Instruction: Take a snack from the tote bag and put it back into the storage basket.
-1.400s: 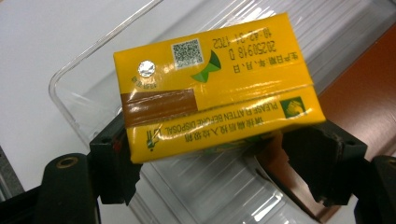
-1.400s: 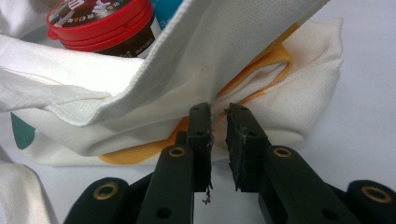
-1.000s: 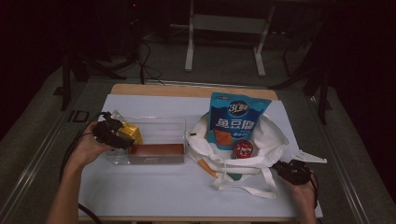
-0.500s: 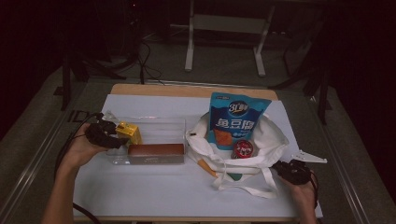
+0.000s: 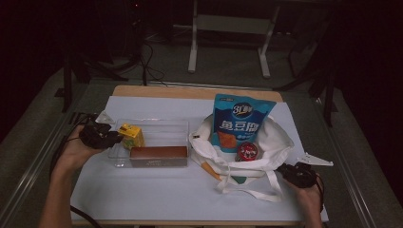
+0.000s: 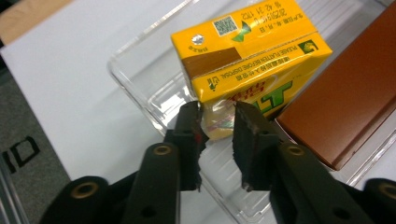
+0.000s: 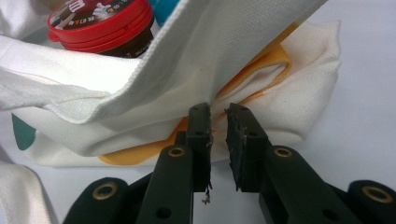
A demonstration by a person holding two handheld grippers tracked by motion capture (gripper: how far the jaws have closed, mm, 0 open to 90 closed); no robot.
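A yellow drink carton (image 5: pixel 132 135) (image 6: pixel 247 51) stands at the left end of a clear plastic tray (image 5: pixel 161 128) (image 6: pixel 140 93). A brown box (image 5: pixel 158 156) (image 6: pixel 345 107) lies along the tray's near side. My left gripper (image 5: pixel 113 137) (image 6: pixel 217 109) is shut on the carton's lower corner. A white tote bag (image 5: pixel 275 142) (image 7: pixel 210 56) lies open on the right. It holds a blue snack pouch (image 5: pixel 241 118) and a red-lidded jar (image 5: pixel 247 151) (image 7: pixel 102 23). My right gripper (image 5: pixel 285 170) (image 7: pixel 218 109) pinches the bag's rim at its near right side.
A white sheet (image 5: pixel 142 199) covers the table, with a wooden strip (image 5: pixel 190 91) showing at the far edge. The bag's straps (image 5: pixel 247 190) trail toward the near edge. Metal rails run along both sides of the table, and a stand's legs (image 5: pixel 228 42) rise behind it.
My left hand and gripper have drawn a little to the left at the tray's end. The right gripper and the bag have stayed put.
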